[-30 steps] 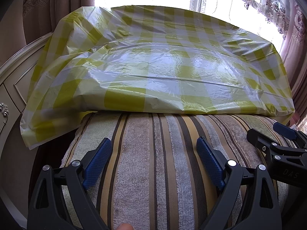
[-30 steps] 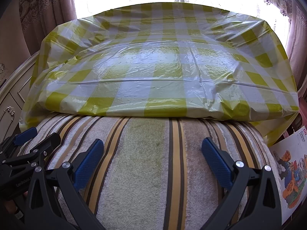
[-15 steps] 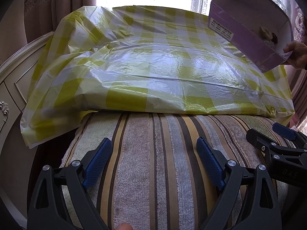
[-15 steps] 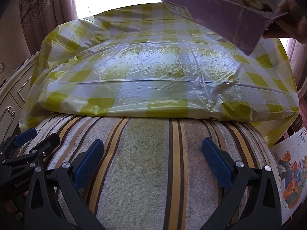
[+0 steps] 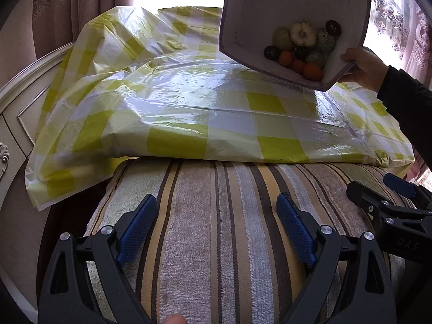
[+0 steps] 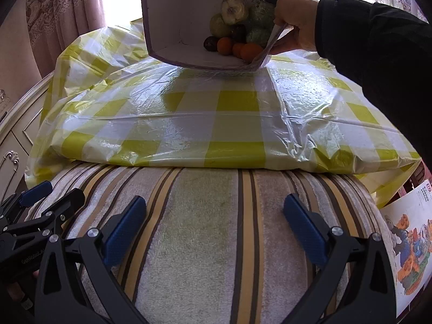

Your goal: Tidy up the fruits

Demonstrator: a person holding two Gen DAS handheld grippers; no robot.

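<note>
A purple box hangs tilted over the far side of the yellow-checked plastic cloth, held by a person's hand in a dark sleeve. Several fruits lie heaped in its low corner: small oranges, green ones, dark round ones. My left gripper stands open over the striped cushion, nothing between its blue pads. My right gripper is open too, over the same cushion, far from the box. Each gripper shows at the other view's edge.
A cream cabinet with ornate handles stands at the left. Pink curtains frame a bright window behind the cloth. A colourful printed carton lies at the right, below the cushion.
A hand has brought the purple box in from the upper right and tipped it further, so its opening and the fruits inside now show. Both grippers have stayed still and open.
</note>
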